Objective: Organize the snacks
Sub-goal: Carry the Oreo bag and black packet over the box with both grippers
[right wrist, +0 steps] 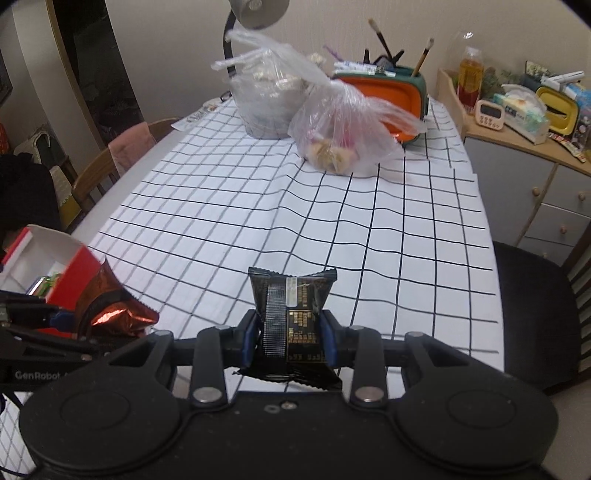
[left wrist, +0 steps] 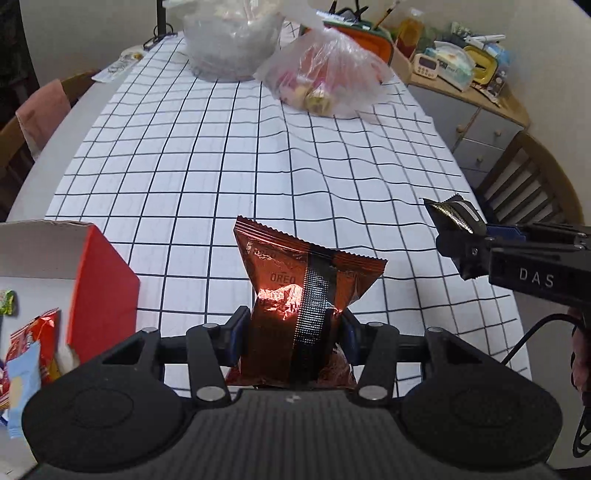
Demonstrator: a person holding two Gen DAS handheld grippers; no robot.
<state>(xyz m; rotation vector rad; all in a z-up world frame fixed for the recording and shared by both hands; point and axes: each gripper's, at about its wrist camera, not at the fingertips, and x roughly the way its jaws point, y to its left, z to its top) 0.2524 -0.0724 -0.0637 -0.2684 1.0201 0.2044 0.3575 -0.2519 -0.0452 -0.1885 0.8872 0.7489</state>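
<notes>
My left gripper (left wrist: 293, 332) is shut on a red foil Oreo packet (left wrist: 295, 295) and holds it upright above the checked tablecloth. The packet also shows in the right wrist view (right wrist: 114, 310). My right gripper (right wrist: 290, 328) is shut on a black snack packet (right wrist: 291, 306), also held above the cloth; it shows at the right of the left wrist view (left wrist: 452, 214). A red box with a white inside (left wrist: 99, 291) stands at the left, just left of my left gripper, with several snack packets (left wrist: 33, 343) in it. It also shows in the right wrist view (right wrist: 70, 273).
Two clear plastic bags of snacks (left wrist: 325, 74) (left wrist: 229, 37) sit at the table's far end, beside an orange folding basin (right wrist: 384, 92). Wooden chairs (right wrist: 107, 166) stand left and right of the table. A cluttered sideboard (right wrist: 524, 162) is at the right. A lamp (right wrist: 255, 14) stands at the back.
</notes>
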